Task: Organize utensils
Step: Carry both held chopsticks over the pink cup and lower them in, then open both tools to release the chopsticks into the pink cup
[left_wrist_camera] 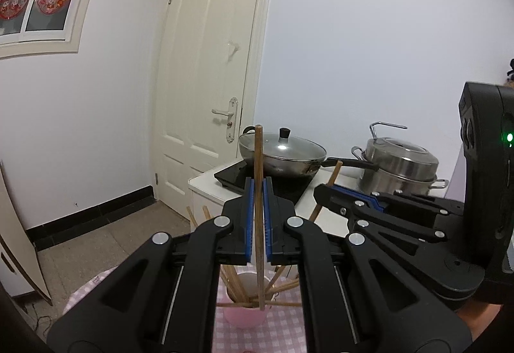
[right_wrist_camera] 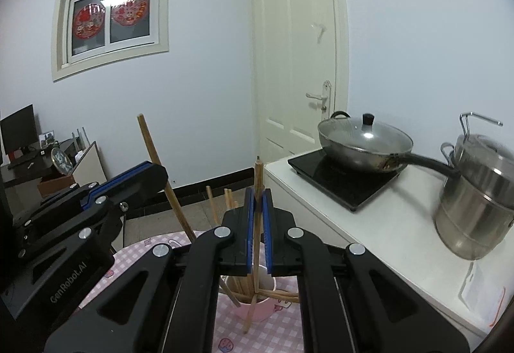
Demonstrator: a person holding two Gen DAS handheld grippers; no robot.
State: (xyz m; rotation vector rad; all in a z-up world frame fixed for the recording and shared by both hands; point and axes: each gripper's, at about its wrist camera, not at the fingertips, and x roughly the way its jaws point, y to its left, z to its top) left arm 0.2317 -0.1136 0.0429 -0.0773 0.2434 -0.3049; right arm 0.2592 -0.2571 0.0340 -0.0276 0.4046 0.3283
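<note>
Left hand-held gripper (left_wrist_camera: 259, 189): black linkage arms with blue pads, closed narrow on one long brown wooden chopstick (left_wrist_camera: 258, 160); the stick stands nearly upright between the pads, its top end above the fingertips, its lower end down at the rim of the cup.
Right hand-held gripper (right_wrist_camera: 258, 197): same black and blue build, pinched tight on a second brown wooden chopstick (right_wrist_camera: 256, 243); this one runs upright through the pads and its lower tip hangs in front of the cup's side, over the cloth.
Side by side: in the left wrist view the right tool shows at the right edge, its chopstick slanting up from the pads; in the right wrist view the left tool shows at the left with its stick tilted.
Pink round cup (right_wrist_camera: 257, 309): stands just below both tools and holds a bundle of loose wooden chopsticks (left_wrist_camera: 239, 287), fanned out and leaning over the rim to several sides.
Pink-and-white checked cloth (right_wrist_camera: 282, 330): covers the table under the cup, with small cartoon prints.
White counter (right_wrist_camera: 395, 240): to the right of the cloth.
Black induction hob (right_wrist_camera: 340, 179): on the counter, carrying a steel wok with a glass lid (right_wrist_camera: 364, 137).
Stacked steel steamer pot (right_wrist_camera: 478, 195): beside the wok's black handle.
Background: cream panelled door (right_wrist_camera: 295, 48) and a cream-framed window (right_wrist_camera: 110, 19) with red decorations.
</note>
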